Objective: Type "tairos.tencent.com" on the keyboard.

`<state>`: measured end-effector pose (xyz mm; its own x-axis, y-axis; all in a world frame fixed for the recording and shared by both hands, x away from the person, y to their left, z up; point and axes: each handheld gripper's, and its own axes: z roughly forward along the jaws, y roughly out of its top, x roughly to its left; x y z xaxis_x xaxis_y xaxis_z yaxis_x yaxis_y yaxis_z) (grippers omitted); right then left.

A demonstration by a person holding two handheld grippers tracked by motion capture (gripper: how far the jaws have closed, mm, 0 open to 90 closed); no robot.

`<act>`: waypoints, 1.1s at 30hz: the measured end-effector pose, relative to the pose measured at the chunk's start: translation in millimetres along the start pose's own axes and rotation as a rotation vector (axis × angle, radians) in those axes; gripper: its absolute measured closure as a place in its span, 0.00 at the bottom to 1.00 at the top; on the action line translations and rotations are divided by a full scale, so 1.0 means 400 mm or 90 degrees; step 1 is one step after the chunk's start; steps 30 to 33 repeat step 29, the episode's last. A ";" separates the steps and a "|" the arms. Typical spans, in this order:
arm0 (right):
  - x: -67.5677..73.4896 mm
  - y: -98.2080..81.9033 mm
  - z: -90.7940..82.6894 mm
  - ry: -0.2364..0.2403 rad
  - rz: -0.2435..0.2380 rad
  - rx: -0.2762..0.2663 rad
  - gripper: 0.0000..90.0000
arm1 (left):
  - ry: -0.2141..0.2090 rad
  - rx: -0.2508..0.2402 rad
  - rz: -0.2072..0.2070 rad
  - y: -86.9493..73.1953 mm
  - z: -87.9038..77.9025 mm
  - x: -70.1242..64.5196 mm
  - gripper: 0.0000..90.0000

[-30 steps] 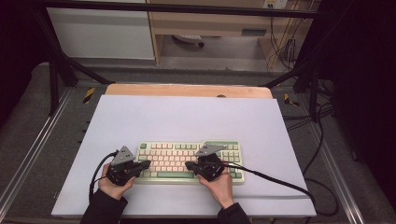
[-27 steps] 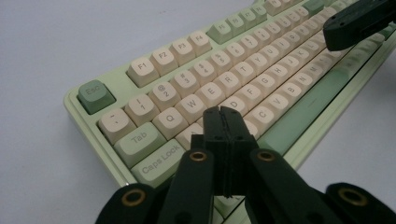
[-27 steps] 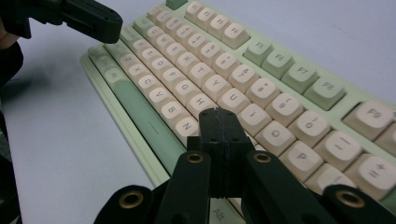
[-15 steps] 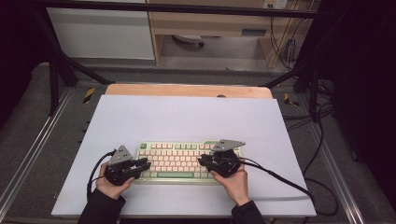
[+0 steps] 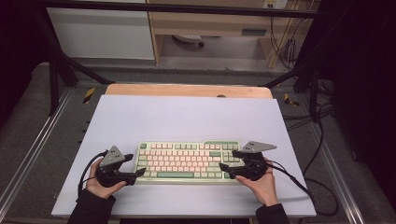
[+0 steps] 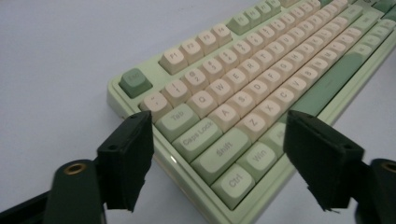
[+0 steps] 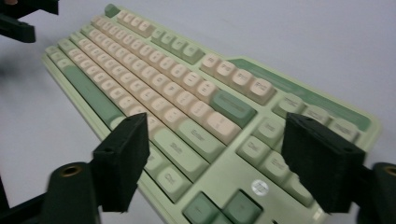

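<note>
- Both tools have just spread their jaws: left tool (image 5: 138,172) and right tool (image 5: 225,170) now flank the keyboard (image 5: 187,161), pinching nothing
- Right tool has slid outward to the keyboard's end; looks poised to grab both ends

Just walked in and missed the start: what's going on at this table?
A person holds a gripper in each hand at the two ends of a green and cream keyboard lying on the white table. The left gripper and right gripper have just been opening; both stand open, with the keyboard's end corners between their jaws, unclamped.
</note>
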<state>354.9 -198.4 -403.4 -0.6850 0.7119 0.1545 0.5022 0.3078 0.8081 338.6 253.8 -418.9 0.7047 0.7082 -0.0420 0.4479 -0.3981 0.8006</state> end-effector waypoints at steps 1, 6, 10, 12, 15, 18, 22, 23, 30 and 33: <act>-0.009 -0.006 -0.006 -0.004 0.002 0.000 0.20 | -0.005 0.003 -0.001 -0.005 -0.001 0.002 0.22; -0.043 -0.044 -0.027 -0.014 0.010 0.006 0.09 | -0.007 0.022 0.010 -0.025 -0.003 0.005 0.11; -0.064 -0.077 -0.035 -0.019 0.025 0.022 0.05 | -0.011 0.026 0.006 -0.037 -0.007 0.011 0.07; -0.072 -0.094 -0.039 -0.025 0.031 0.021 0.04 | -0.011 0.025 0.001 -0.043 -0.011 0.016 0.06; -0.079 -0.113 -0.049 -0.034 0.037 0.014 0.03 | -0.011 0.021 -0.002 -0.053 -0.015 0.023 0.05; -0.083 -0.123 -0.058 -0.033 0.037 0.018 0.01 | -0.011 0.024 -0.004 -0.062 -0.016 0.028 0.05; -0.085 -0.138 -0.061 -0.030 0.045 0.021 0.01 | -0.014 0.027 -0.008 -0.069 -0.014 0.034 0.06; -0.086 -0.140 -0.060 -0.031 0.045 0.022 0.01 | -0.014 0.027 -0.007 -0.070 -0.013 0.033 0.06; -0.086 -0.141 -0.064 -0.030 0.041 0.019 0.00 | -0.011 0.033 -0.005 -0.073 -0.010 0.029 0.06; -0.086 -0.141 -0.064 -0.030 0.041 0.019 0.00 | -0.011 0.033 -0.005 -0.073 -0.010 0.029 0.06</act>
